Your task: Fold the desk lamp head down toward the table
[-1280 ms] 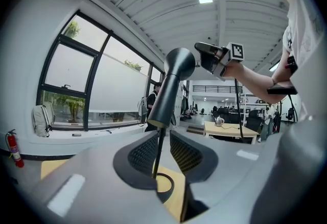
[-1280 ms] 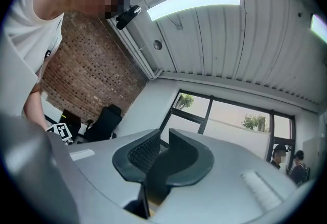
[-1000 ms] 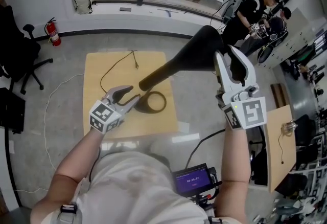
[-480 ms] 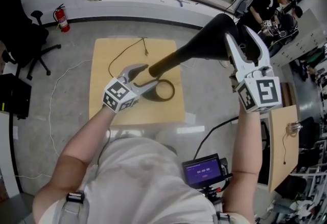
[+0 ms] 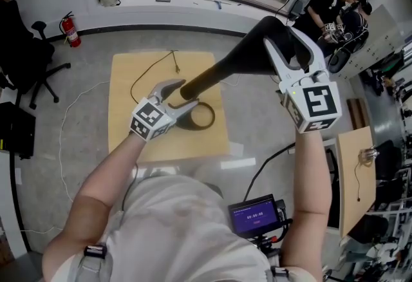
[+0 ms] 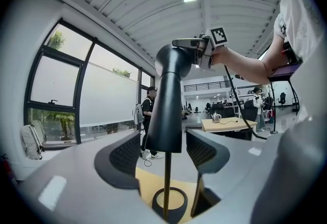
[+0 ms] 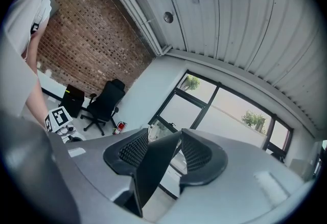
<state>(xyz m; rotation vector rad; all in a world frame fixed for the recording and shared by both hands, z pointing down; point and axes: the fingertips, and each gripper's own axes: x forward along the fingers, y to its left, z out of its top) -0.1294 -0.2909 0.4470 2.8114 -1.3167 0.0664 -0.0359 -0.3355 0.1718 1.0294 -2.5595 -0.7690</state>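
While both claws have just been opening, the fold looks not done yet. Left claw (image 5: 176,97): spread, desk lamp stem (image 5: 211,75) between its pads, unclamped, base ring (image 5: 197,118) just below on the table (image 5: 129,84). Right claw (image 5: 288,50): spread, lamp head (image 5: 257,52) between its pads, high above the table. Left: regrip, swing head down.

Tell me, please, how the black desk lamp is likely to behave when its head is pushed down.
The desk lamp probably tips easily: its long head looks large against the small ring base and thin stem. The head's smooth, tapered surface may slip under a push. The stem looks stiff, so it likely hinges rather than bends.
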